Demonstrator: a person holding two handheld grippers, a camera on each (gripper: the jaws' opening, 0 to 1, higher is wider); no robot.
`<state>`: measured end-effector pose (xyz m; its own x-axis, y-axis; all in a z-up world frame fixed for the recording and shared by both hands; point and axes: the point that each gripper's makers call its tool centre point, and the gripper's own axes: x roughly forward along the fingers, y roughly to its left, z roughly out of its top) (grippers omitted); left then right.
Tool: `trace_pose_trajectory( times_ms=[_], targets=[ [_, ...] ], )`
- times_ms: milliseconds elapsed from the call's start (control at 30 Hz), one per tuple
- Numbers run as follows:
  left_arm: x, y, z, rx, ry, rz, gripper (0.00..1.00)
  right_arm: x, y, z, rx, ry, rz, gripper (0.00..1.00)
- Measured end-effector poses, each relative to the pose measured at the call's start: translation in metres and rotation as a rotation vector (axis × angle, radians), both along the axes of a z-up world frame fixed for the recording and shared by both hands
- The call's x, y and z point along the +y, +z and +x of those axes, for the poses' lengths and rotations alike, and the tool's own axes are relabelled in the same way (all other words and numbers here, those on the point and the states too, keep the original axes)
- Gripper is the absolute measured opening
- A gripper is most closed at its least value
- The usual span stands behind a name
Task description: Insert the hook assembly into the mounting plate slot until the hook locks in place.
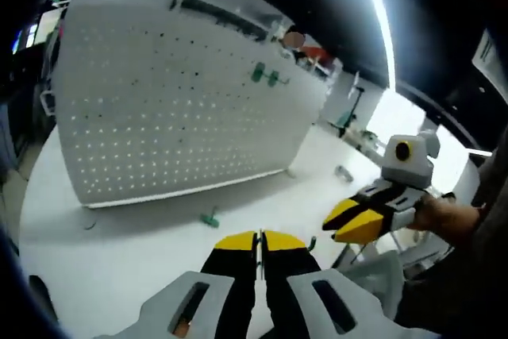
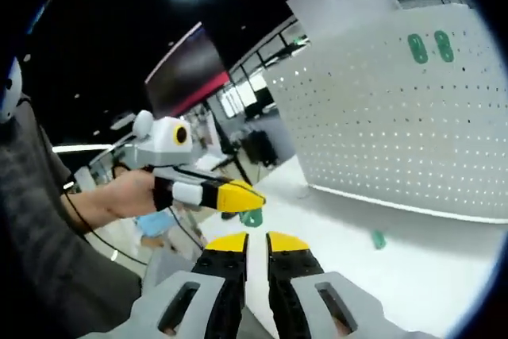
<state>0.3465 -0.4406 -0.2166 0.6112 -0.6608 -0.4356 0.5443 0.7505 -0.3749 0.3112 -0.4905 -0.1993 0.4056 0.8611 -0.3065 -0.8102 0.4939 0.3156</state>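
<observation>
A white table, with a pegboard at 12 o'clock and a green hook before it, is lit by ceiling strips; the left gripper is held with jaws together, the right gripper with jaws slightly apart.

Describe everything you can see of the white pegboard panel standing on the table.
The white pegboard panel stands upright on the white table, slightly tilted in both views. It looks like thin painted metal, its face covered in regular rows of small holes, with a plain band along the top. Two green hooks are fixed near its upper edge, below a dark bar-like fitting. Neither hand-held gripper touches it.
</observation>
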Motion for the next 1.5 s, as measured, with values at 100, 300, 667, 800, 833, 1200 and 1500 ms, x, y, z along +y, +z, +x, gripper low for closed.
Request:
trace_pose_trajectory(
  times_ms=[100,300,667,800,833,1200,1500],
  targets=[
    [0.003,-0.001,0.003,-0.003,0.045,-0.003,0.01,0.004,-0.002,0.000,-0.011,-0.009,-0.007,0.13],
    [0.005,-0.004,0.003,0.003,0.082,-0.029,0.02,0.015,-0.005,0.000,-0.005,-0.032,-0.033,0.12],
    [0.003,0.002,-0.001,-0.012,0.112,-0.057,0.02,0.037,-0.003,-0.002,-0.103,0.014,-0.115,0.12],
    [-0.003,0.003,-0.003,-0.010,0.108,-0.071,0.02,0.039,-0.002,0.002,-0.109,-0.003,-0.122,0.12],
    [-0.003,0.003,-0.004,-0.012,0.109,-0.070,0.02,0.039,-0.003,0.003,-0.111,-0.004,-0.128,0.12],
    [-0.007,0.003,-0.003,-0.006,0.091,-0.083,0.02,0.036,-0.009,0.008,-0.174,-0.003,-0.202,0.09],
    [-0.012,0.007,-0.002,-0.005,0.079,-0.121,0.02,0.035,-0.007,0.014,-0.211,-0.016,-0.210,0.04]
  ],
)
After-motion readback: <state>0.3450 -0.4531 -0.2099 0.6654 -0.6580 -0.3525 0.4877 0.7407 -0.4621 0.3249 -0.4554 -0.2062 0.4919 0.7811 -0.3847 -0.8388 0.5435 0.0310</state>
